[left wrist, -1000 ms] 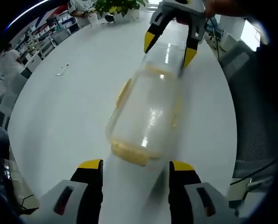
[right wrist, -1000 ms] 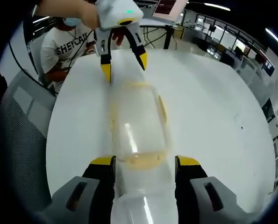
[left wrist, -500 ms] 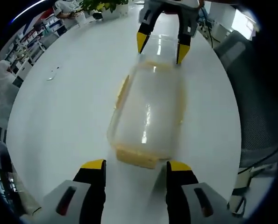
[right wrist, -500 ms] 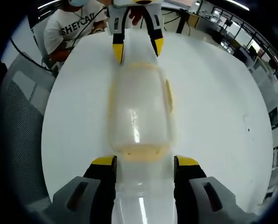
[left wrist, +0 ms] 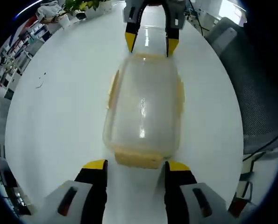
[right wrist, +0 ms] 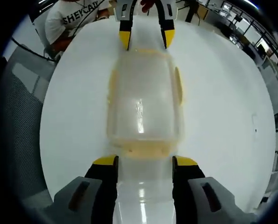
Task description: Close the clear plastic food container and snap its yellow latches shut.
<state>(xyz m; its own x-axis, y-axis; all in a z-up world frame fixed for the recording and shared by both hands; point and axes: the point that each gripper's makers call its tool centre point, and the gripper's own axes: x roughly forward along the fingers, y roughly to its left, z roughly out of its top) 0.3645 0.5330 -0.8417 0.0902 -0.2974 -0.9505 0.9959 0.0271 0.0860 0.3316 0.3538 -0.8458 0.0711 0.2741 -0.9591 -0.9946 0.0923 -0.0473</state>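
White round table [left wrist: 59, 116] carries everything. Clear container [left wrist: 143, 109], lid on, lies lengthwise between the two tongs, yellow latches [left wrist: 138, 158] at its ends and sides. Left gripper [left wrist: 131, 164] open, jaws straddling the near end latch without touching. Right gripper [right wrist: 142, 161] open likewise at the opposite end. Mesh chair [right wrist: 17, 121] left of right tongs; seated person [right wrist: 78, 18] beyond; potted plant [left wrist: 82, 5] far off.
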